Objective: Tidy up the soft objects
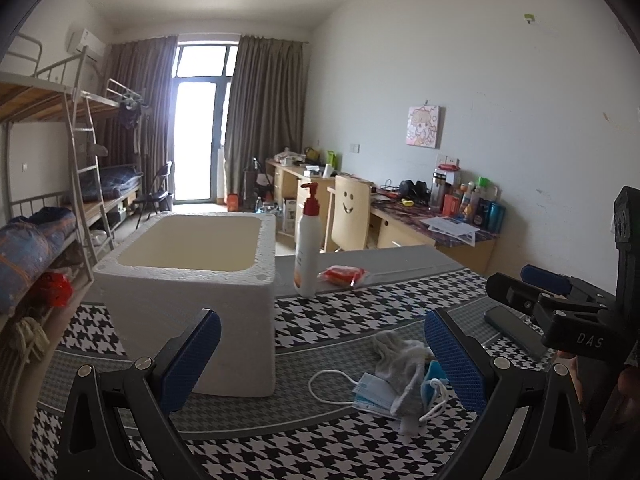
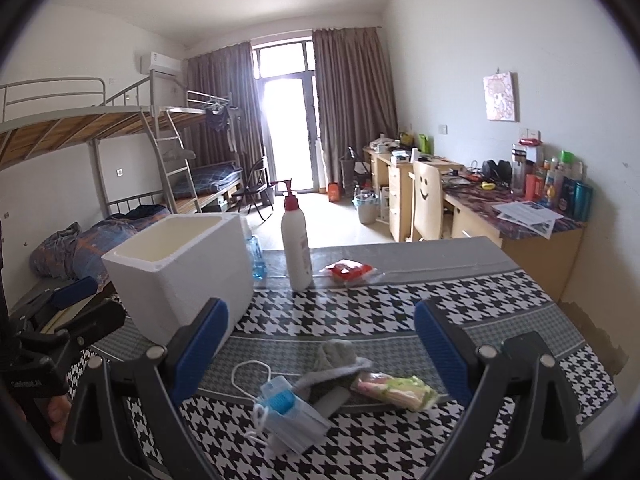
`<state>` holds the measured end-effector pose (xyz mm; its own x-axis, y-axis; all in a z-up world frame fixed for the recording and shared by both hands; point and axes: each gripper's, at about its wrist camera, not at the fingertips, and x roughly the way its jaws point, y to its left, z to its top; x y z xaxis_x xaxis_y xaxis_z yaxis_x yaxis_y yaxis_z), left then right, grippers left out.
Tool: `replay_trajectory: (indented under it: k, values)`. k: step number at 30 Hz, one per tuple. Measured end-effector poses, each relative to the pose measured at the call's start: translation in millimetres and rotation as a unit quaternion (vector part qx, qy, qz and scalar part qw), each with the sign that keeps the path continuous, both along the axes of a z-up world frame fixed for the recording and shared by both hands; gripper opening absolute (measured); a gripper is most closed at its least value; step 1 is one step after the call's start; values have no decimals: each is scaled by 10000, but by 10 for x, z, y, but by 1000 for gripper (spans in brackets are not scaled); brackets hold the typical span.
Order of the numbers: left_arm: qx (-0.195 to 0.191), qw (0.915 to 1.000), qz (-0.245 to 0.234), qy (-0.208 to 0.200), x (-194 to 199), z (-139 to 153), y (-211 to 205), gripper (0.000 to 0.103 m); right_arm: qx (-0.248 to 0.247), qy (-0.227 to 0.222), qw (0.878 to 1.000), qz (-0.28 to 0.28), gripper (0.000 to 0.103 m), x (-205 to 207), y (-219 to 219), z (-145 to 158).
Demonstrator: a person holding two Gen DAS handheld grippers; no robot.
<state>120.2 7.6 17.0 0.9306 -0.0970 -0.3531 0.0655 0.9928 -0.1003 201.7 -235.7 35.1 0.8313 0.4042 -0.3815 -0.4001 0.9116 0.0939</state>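
A white foam box stands open-topped on the houndstooth table; it also shows in the right wrist view. In front of it lie a grey sock, blue face masks and, in the right wrist view, a sock, masks and a green-pink packet. My left gripper is open and empty above the pile. My right gripper is open and empty above it too, and shows at the right of the left wrist view.
A pump bottle and a red packet stand behind the box. A dark phone lies at the table's right. A blue-liquid bottle sits behind the box. Bunk beds are left, desks right.
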Motion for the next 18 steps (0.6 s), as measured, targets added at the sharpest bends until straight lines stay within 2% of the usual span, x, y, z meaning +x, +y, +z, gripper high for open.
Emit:
replay_trajectory:
  k: [18]
  values:
    - [23, 9996, -270, 26, 26, -173, -203, 102, -61, 176, 9994, -299, 96, -18, -269, -219]
